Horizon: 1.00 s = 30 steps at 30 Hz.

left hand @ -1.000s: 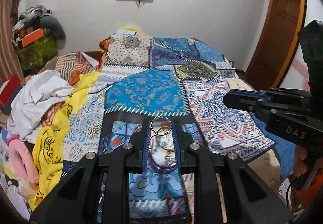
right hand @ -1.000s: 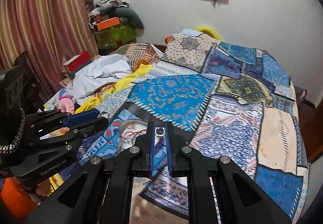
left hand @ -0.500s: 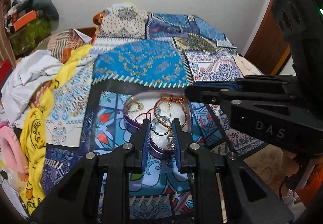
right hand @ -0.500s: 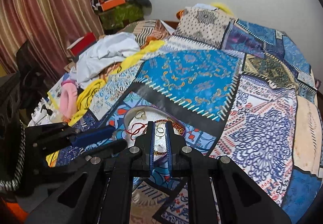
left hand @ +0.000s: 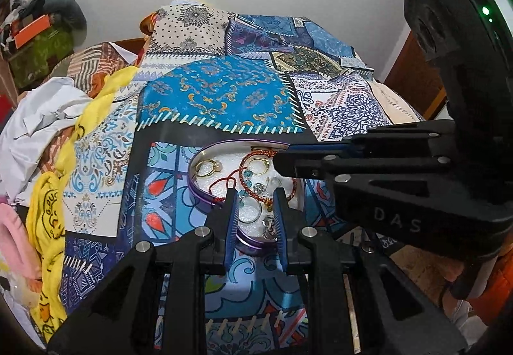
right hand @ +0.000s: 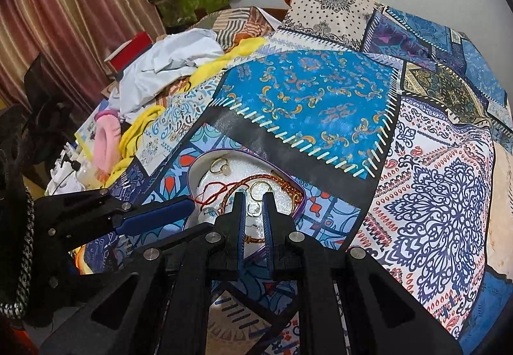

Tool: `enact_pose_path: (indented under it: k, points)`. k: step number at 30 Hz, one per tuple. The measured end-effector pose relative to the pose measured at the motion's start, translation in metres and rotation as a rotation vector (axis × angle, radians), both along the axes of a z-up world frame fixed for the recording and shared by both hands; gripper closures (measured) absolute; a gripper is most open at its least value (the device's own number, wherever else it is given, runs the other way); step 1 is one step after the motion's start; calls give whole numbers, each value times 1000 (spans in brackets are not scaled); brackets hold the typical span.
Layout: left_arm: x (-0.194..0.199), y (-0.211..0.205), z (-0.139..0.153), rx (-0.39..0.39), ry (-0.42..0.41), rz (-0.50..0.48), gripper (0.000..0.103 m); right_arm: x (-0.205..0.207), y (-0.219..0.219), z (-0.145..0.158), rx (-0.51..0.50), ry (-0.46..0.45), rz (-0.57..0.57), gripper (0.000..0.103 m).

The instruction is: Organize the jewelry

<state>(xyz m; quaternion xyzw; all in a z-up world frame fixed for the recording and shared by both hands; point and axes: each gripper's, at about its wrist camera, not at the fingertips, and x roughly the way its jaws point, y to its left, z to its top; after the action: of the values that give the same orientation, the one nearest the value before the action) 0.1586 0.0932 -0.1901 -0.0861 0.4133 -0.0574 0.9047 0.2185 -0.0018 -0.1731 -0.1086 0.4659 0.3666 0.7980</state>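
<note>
Since a second ago both tools have come down over the purple-rimmed heart-shaped tin (left hand: 211, 200), which has slid from under the left fingers into full view. The left tool (left hand: 255, 204) grips a thin silver ring (left hand: 250, 211) across its width, above the near part of the tin. The right tool (right hand: 254, 209) is nearly closed on a small silver ring (right hand: 254, 209), held over the middle of the tin. The tin lies on the patchwork bedspread (left hand: 221, 98); on its white lining lie gold rings (left hand: 207, 166), a red cord (left hand: 224, 182) and a braided reddish bracelet (right hand: 253, 186). The right tool reaches in over the tin's far right rim. To the left, piled clothes (left hand: 41, 118) crowd the bed's edge; beyond the tin and to the right the spread lies flat.
</note>
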Motion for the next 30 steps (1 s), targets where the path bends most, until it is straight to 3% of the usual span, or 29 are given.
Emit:
enact_pose_path:
  k: [6,10,14,20,26,28,30]
  points:
    - [-13,6,19,16,-31,28,83,-9,-5,20,16,-50,-11,82]
    - [-26,9,42,30,-80,55,83,-21,-12,43,33,-115,-23,81]
    - [-45,12,74,47,-155,89,83,-35,-23,70,76,-183,-46,81]
    - [-83,5,135,89,-329,138,82,-73,-51,122,171,-328,-74,81]
    - [-133,-10,192,99,-533,184,66,-130,-87,178,311,-532,-128,81]
    - [-149,-15,205,113,-589,203,60,-144,-94,188,336,-595,-153,74]
    - [-165,-21,214,137,-642,229,47,-160,-102,196,365,-662,-189,53]
